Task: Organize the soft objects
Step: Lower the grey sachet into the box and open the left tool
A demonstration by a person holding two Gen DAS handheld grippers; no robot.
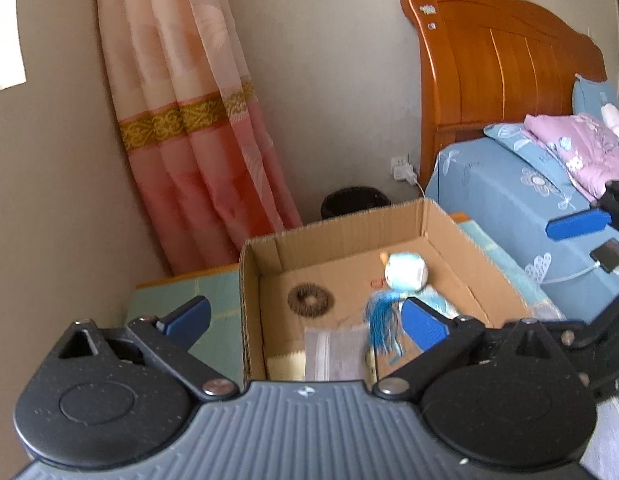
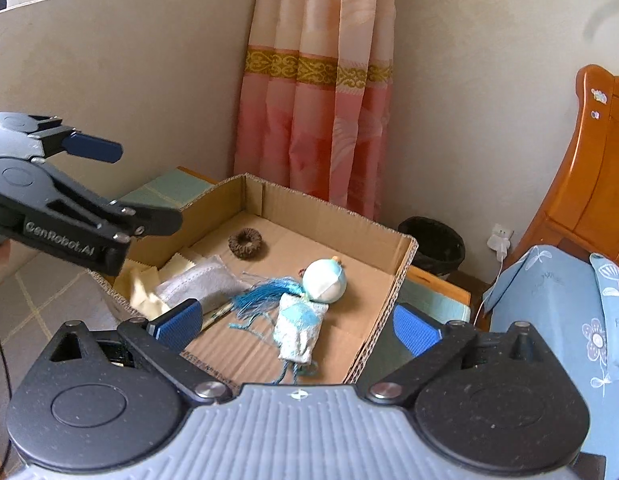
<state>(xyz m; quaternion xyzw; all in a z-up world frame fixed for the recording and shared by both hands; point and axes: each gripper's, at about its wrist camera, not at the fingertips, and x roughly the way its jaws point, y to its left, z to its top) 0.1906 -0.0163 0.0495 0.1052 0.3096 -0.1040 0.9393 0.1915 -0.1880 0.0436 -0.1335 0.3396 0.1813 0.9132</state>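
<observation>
Inside the cardboard box [image 2: 389,248] lie a blue doll [image 2: 305,312], brown ring [image 2: 245,243] and grey cloth [image 2: 201,284]. Left gripper [image 1: 305,320] and right gripper [image 2: 297,324] both spread wide, empty, above the box.

Cardboard box [image 2: 393,256] on low table [image 2: 169,190] below my grippers. Inside: doll [image 2: 309,304] right of centre, ring [image 2: 245,243] behind it toward back wall, cloth [image 2: 205,284] left. Bin [image 2: 437,240] behind box; bed [image 2: 549,320] right.
</observation>
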